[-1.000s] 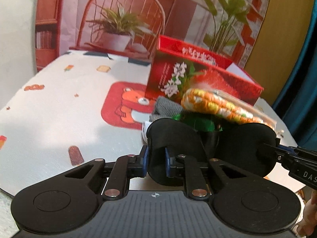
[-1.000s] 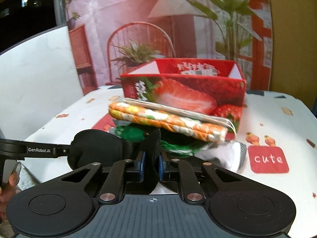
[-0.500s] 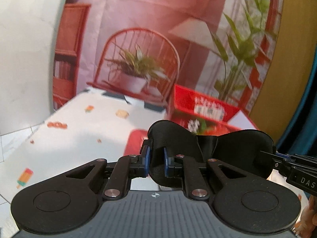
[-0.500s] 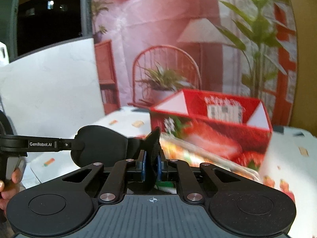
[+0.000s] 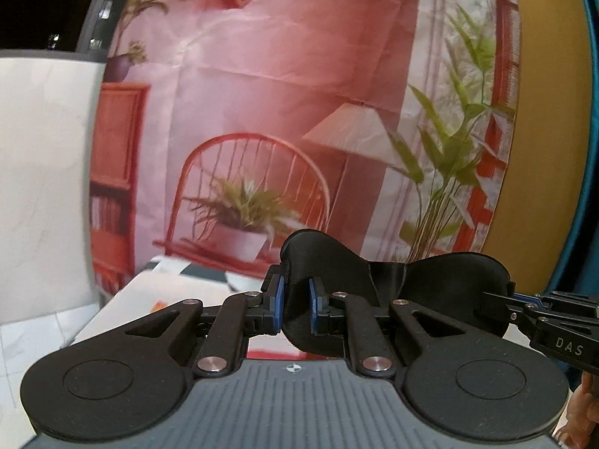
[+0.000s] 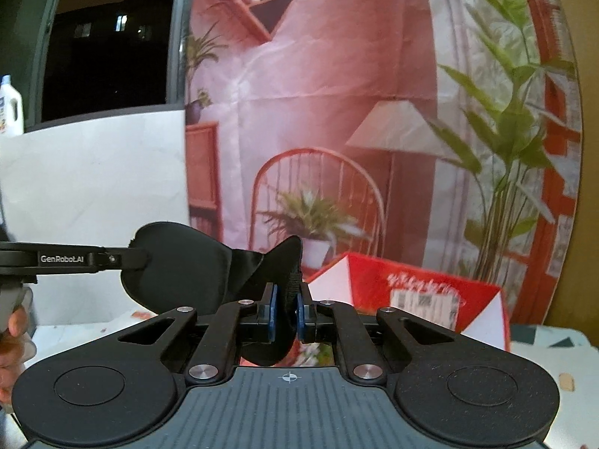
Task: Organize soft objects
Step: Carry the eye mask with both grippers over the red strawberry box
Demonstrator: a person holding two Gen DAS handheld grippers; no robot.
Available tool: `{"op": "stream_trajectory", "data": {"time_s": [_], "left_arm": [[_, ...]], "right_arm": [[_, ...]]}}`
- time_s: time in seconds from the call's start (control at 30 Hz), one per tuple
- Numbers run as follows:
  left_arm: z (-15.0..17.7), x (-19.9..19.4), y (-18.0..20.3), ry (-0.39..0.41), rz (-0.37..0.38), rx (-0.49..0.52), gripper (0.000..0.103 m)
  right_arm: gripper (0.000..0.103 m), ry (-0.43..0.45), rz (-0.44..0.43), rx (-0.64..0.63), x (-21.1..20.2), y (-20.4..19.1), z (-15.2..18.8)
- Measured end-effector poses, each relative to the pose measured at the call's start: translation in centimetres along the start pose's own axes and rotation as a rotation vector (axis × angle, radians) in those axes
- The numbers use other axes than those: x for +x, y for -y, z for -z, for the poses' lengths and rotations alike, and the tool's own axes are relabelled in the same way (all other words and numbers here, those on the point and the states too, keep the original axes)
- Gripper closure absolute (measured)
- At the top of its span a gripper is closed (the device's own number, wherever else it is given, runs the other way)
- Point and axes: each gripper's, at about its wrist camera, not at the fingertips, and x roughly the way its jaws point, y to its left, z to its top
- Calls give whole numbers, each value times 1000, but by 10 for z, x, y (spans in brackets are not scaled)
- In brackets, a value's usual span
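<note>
A black sleep mask (image 5: 374, 280) hangs stretched between both grippers, high above the table. My left gripper (image 5: 295, 308) is shut on its left end. My right gripper (image 6: 286, 312) is shut on the other end of the sleep mask (image 6: 187, 262). In the left wrist view the right gripper's fingers (image 5: 524, 308) pinch the mask's right lobe. In the right wrist view the left gripper's fingers (image 6: 123, 258) clamp the mask's left lobe. An open red strawberry-print box (image 6: 411, 292) stands on the table behind and below the mask.
A printed backdrop (image 5: 280, 112) with a chair, lamp and plants hangs behind the table. The white patterned tablecloth (image 5: 168, 292) shows low at the left. A white wall panel (image 6: 93, 168) stands at the left. A person's hand (image 6: 11, 333) holds the left gripper.
Both grippers have risen with the mask stretched between them. The pile of soft items by the box has dropped out of view below. The backdrop fills both views.
</note>
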Motion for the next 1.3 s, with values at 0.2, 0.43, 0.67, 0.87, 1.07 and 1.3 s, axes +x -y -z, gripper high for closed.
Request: {"op": "stream_trajectory", "data": {"time_s": [0.2, 0.43, 0.67, 0.87, 1.07, 1.3], "left_arm": [[-20, 41, 26, 4, 43, 47, 89], [-26, 100, 50, -45, 87, 101, 89], [-18, 169, 64, -162, 143, 126, 89], [5, 214, 74, -278, 160, 155, 89], [18, 244, 80, -381, 166, 183, 89], [27, 260, 81, -453, 162, 214, 89]], "right_arm": [[94, 7, 49, -20, 22, 31, -22], [94, -6, 94, 19, 54, 77, -37], [94, -89, 139, 78, 96, 126, -28], [94, -198, 163, 163, 131, 160, -3], [94, -305, 170, 243, 150, 181, 23], [94, -409, 162, 338, 169, 198, 40]]}}
